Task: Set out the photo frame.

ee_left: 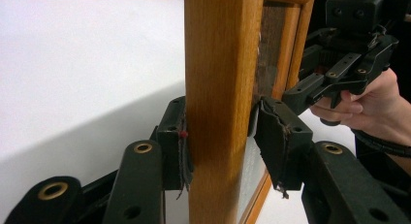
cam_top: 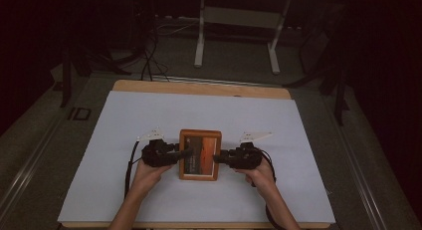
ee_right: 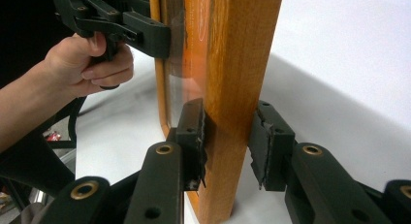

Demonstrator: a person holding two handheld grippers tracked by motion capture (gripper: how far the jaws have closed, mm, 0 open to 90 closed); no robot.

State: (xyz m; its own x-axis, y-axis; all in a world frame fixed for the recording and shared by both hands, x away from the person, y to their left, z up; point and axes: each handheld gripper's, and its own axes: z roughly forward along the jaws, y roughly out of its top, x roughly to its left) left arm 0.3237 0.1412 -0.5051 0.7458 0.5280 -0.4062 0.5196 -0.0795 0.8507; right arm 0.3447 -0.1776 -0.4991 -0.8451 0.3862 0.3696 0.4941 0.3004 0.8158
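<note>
A wooden picture frame (cam_top: pixel 200 155) lies near the middle of the white sheet (cam_top: pixel 124 120) that covers the counter (cam_top: pixel 199 87), and it sits directly between the two grippers. In the high view its long axis runs away from the person, so the two long side rails face the hands, one to each side. The left gripper (cam_top: pixel 185 153) comes to the frame from its left rail and the right gripper (cam_top: pixel 217 158) from its right rail; both seem equally near, each already at its own edge. In the left gripper view, the fingers (ee_left: pixel 175 136) are closed on the wooden rail, one pad on each face of the wood, and the worn padding is pressed against it. In the right gripper view, one of the fingers (ee_right: pixel 192 136) touches the rail on the glass side, but the other pad stands a little off the wood with a narrow gap, so this grasp looks loose or not completed; it cannot be said for sure whether it is closing or opening. The frame seems to rest flat on the sheet, with the picture side up. As a judgement, any lift would need both sides to hold evenly, otherwise the frame may tilt toward the right side.
</note>
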